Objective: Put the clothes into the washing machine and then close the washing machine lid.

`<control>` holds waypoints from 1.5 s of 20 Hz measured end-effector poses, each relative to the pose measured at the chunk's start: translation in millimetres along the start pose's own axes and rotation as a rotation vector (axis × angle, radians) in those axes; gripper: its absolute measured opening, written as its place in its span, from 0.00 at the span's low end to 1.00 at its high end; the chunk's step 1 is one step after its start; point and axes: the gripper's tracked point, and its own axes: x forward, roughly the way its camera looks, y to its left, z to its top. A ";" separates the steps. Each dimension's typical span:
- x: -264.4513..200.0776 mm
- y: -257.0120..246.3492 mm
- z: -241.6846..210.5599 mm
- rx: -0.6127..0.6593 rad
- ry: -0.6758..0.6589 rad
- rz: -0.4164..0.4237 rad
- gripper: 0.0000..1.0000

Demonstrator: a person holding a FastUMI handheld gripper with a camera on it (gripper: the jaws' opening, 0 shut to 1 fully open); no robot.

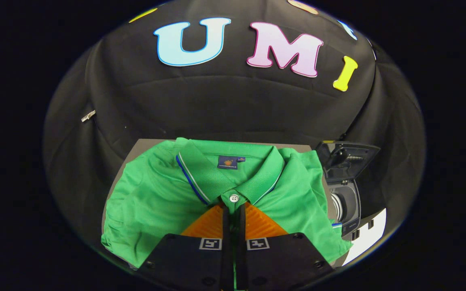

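Here I am at the pick-up step: the green polo shirt (156, 198) lies folded flat on the bench (136, 150), collar away from me, and my gripper (233, 210) has its fingers nearly pressed together on the placket just below the top button (234, 198); I judge they pinch a fold of cloth there. A dark neck label (227, 162) carries a small emblem and writing too small to read. To the right stands the washing machine (344, 202), its lid (348, 159) tipped up. Next, I must lift the shirt clear and carry it right to that opening.
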 end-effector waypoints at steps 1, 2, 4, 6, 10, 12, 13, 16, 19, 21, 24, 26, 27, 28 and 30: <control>-5.8 -0.3 1.2 0.008 -0.023 -0.003 0.08; -12.2 1.7 4.2 0.016 -0.062 0.003 0.08; -25.8 -0.9 10.3 0.020 -0.125 -0.002 0.08; -37.8 -5.8 14.8 -0.001 -0.168 -0.017 0.08; -63.4 -13.2 28.7 -0.004 -0.257 -0.039 0.07; -75.5 -22.8 38.3 -0.006 -0.310 -0.055 0.07; -82.6 -29.6 44.8 -0.010 -0.337 -0.067 0.07; -100.3 -50.7 57.9 -0.007 -0.393 -0.079 0.07; -113.4 -82.9 70.6 0.001 -0.426 -0.083 0.08; -119.6 -110.3 78.7 0.015 -0.442 -0.086 0.07; -121.0 -158.9 85.6 0.022 -0.456 -0.098 0.07; -116.6 -195.9 87.0 0.017 -0.458 -0.114 0.07; -112.6 -215.7 87.1 0.020 -0.460 -0.120 0.07; -108.8 -232.9 87.0 0.023 -0.464 -0.123 0.07; -99.9 -266.2 85.6 0.021 -0.481 -0.132 0.07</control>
